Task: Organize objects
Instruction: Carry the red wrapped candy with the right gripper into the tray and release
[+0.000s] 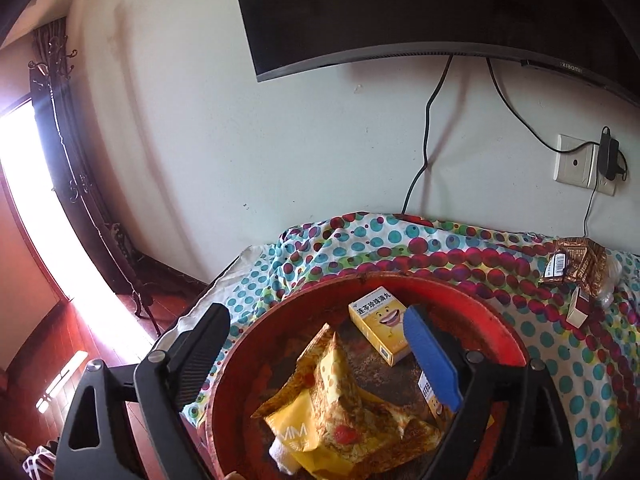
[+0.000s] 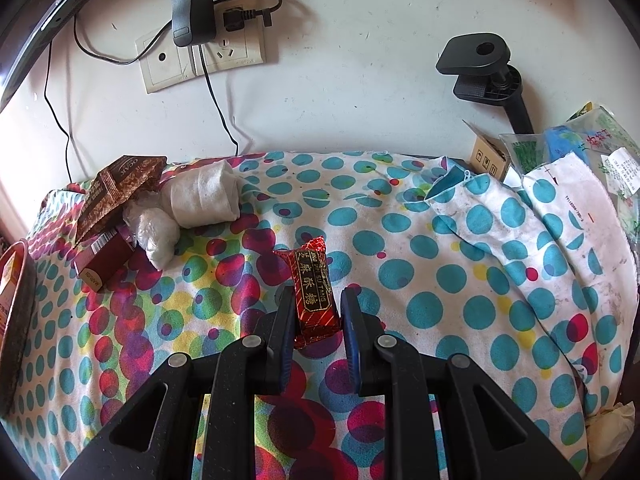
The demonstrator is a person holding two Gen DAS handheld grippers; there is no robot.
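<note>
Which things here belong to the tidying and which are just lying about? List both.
Job in hand:
red tray
yellow box
yellow snack bag
red candy bar between the right gripper fingers
brown packet
maroon box

Lying about:
television
wall socket
charger
dotted cloth

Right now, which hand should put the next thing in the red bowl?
The right. Its gripper is already shut on the red candy, ready to carry over. The left gripper hangs open and empty above the red bowl, holding nothing.
</note>
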